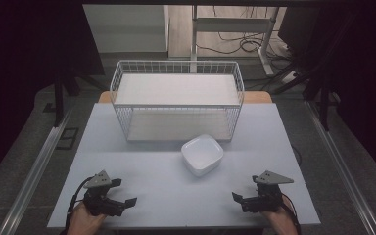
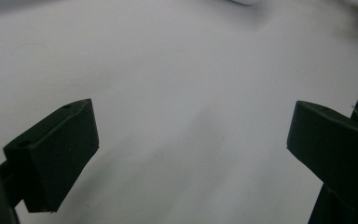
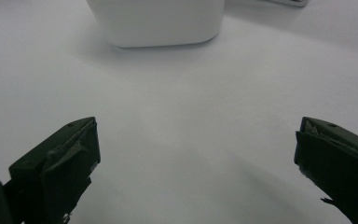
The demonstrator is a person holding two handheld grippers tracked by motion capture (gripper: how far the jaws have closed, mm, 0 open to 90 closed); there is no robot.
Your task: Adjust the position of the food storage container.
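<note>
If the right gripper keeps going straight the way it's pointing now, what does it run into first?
Most likely the white square bowl. The right gripper, jaws open and empty, looks along bare table straight at the bowl's near wall. In the high view it seems aimed slightly inward, so it might meet the bowl's near corner instead.

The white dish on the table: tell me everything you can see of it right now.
The white dish is a shallow, square bowl with rounded corners and smooth, glossy walls, ceramic or plastic by its look. It sits upright and empty on the pale table, turned a little so that a corner faces the person. It stands just in front of the white wire basket, near its right front corner; whether they touch I cannot tell. Nothing else touches it. In the right gripper view its side wall shows straight ahead.
</note>
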